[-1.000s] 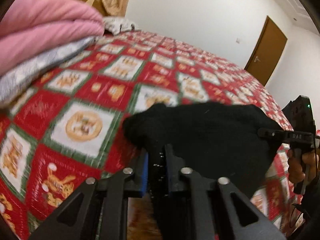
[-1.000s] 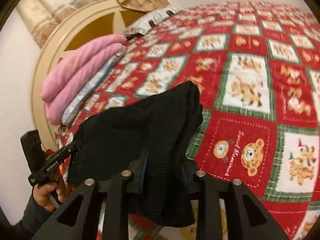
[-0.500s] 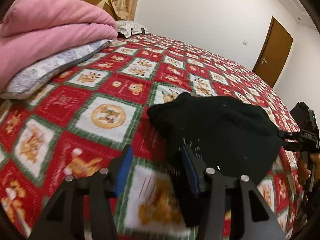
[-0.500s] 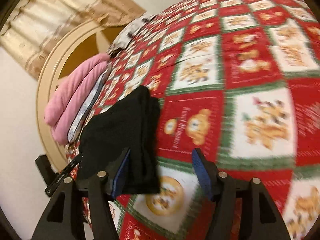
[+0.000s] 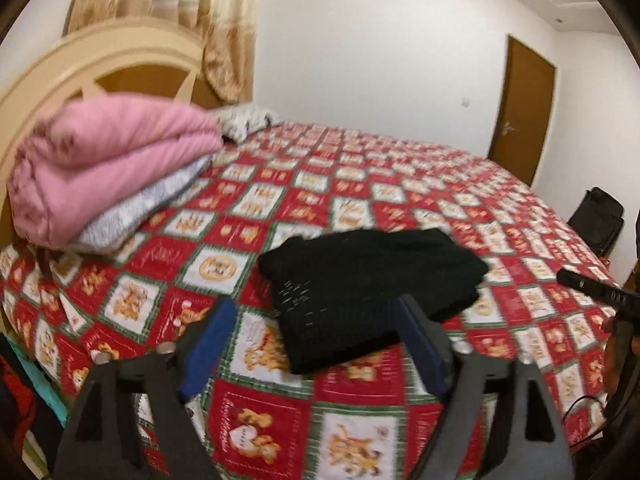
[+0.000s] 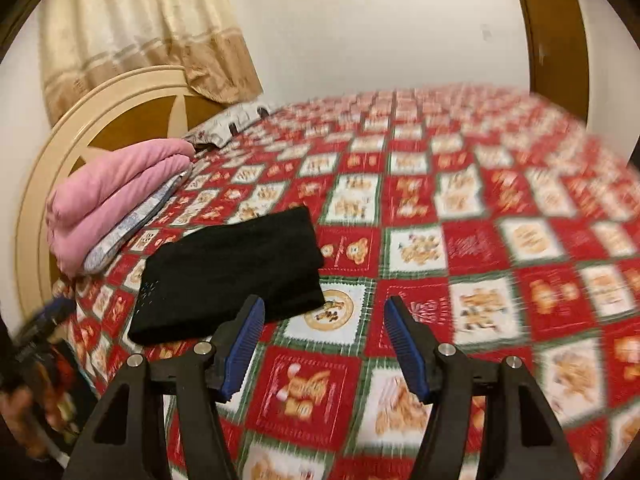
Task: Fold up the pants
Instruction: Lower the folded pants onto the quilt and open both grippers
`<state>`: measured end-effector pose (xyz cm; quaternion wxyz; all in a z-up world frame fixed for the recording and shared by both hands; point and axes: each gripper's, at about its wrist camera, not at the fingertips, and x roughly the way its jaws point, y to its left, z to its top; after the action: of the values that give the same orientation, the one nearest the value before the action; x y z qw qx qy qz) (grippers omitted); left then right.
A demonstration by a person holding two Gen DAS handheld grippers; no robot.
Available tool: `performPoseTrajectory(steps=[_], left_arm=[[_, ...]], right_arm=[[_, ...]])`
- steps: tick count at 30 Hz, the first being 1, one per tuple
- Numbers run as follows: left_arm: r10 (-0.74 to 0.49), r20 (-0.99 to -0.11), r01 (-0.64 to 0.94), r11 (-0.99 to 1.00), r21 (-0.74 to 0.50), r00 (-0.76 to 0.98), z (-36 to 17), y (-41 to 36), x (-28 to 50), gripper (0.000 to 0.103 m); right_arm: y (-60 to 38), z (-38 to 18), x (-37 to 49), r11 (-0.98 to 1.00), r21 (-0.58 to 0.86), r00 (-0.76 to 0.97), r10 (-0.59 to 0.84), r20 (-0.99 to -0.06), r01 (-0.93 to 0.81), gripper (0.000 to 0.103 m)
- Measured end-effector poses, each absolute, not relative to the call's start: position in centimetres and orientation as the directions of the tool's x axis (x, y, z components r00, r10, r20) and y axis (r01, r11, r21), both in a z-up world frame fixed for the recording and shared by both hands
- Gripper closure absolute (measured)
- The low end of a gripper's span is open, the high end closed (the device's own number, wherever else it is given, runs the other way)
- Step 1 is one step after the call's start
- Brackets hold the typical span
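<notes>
White walls enclose a bedroom with a brown door (image 5: 527, 112) at the far side and a beige curtain (image 6: 136, 36) hanging behind a cream arched headboard (image 6: 120, 96). The bed (image 5: 400, 184) is covered by a red, white and green quilt printed with bear motifs. A folded pink blanket (image 5: 104, 160) rests on a grey patterned pillow (image 5: 144, 208) at the head end, close to the headboard; a second patterned pillow (image 5: 244, 120) lies further along the head of the bed.

The black pants (image 5: 368, 280) lie folded into a compact, roughly rectangular stack on the quilt near the bed's near edge, apart from the pink blanket. No tool is touching them.

The left gripper (image 5: 316, 344) is held above the bed with its blue-padded jaws spread wide and nothing between them; in its view the pants lie just beyond and between the fingertips. The right gripper (image 6: 322, 344) likewise has its jaws parted and unloaded, positioned over bare quilt, with the pants (image 6: 232, 276) lying to the left of its left finger. Part of the right gripper's body shows at the right edge of the left wrist view. Both views carry motion blur, heavier toward the right side of the right wrist view.
</notes>
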<state>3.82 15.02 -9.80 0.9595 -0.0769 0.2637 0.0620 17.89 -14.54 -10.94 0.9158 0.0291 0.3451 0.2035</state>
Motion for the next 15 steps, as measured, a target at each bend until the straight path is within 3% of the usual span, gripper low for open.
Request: performPoseTrajectory(steps=[2, 15], left_arm=[[0.087, -0.474, -0.152, 0.983, -0.100, 0.876, -8.5, 14.0, 2.4, 0.003], [0.037, -0.392, -0.079, 0.993, -0.091, 0.919, -5.6, 11.6, -0.7, 0.002]], right_arm=[[-14.3, -9.5, 15.2, 0.913, 0.167, 0.702, 0.395, -0.593, -0.372, 0.032], [-12.0, -3.7, 6.3, 0.906, -0.003, 0.805, 0.375, -0.459, -0.424, 0.031]])
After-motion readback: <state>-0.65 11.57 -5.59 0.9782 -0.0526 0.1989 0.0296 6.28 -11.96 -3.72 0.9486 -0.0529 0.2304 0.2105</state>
